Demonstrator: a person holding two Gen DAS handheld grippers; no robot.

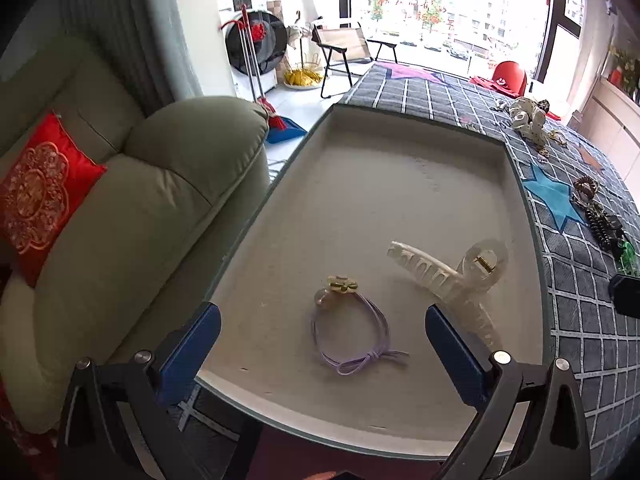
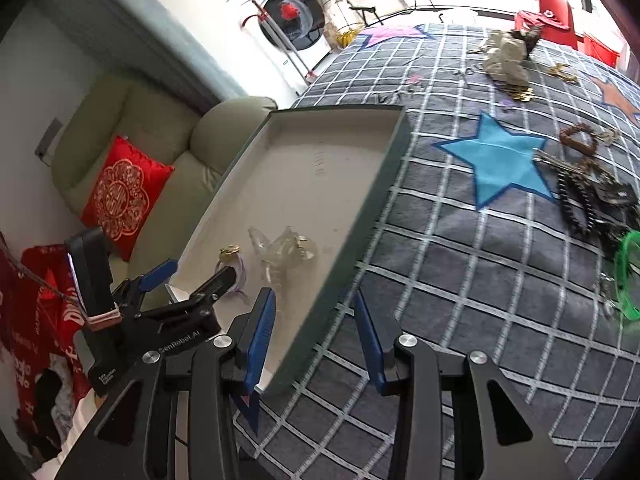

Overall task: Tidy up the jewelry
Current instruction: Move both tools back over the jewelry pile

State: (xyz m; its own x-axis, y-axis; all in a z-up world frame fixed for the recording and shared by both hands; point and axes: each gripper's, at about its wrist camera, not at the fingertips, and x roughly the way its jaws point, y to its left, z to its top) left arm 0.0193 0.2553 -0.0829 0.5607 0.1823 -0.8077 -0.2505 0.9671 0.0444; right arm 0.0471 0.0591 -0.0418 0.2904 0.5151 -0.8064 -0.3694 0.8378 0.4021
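Note:
A shallow grey tray [image 1: 400, 168] lies on a checked cloth. In it lie a purple hair tie with a flower charm [image 1: 352, 332] and a clear white claw clip [image 1: 452, 276]. My left gripper [image 1: 320, 344] is open and empty, its blue fingers on either side of the hair tie, low over the tray's near end. My right gripper [image 2: 314, 328] is open and empty, straddling the tray's right wall [image 2: 360, 232]. The left gripper [image 2: 188, 280] also shows in the right wrist view. The clip [image 2: 284, 252] and hair tie [image 2: 234, 260] appear blurred there.
More jewelry lies on the cloth to the right: a white scrunchie pile [image 2: 506, 56], a brown bead bracelet [image 2: 578, 140], dark clips and chains [image 2: 592, 200], a green item [image 2: 626, 276], gold pieces [image 2: 520, 94]. A green sofa [image 1: 120, 220] with a red cushion stands to the left.

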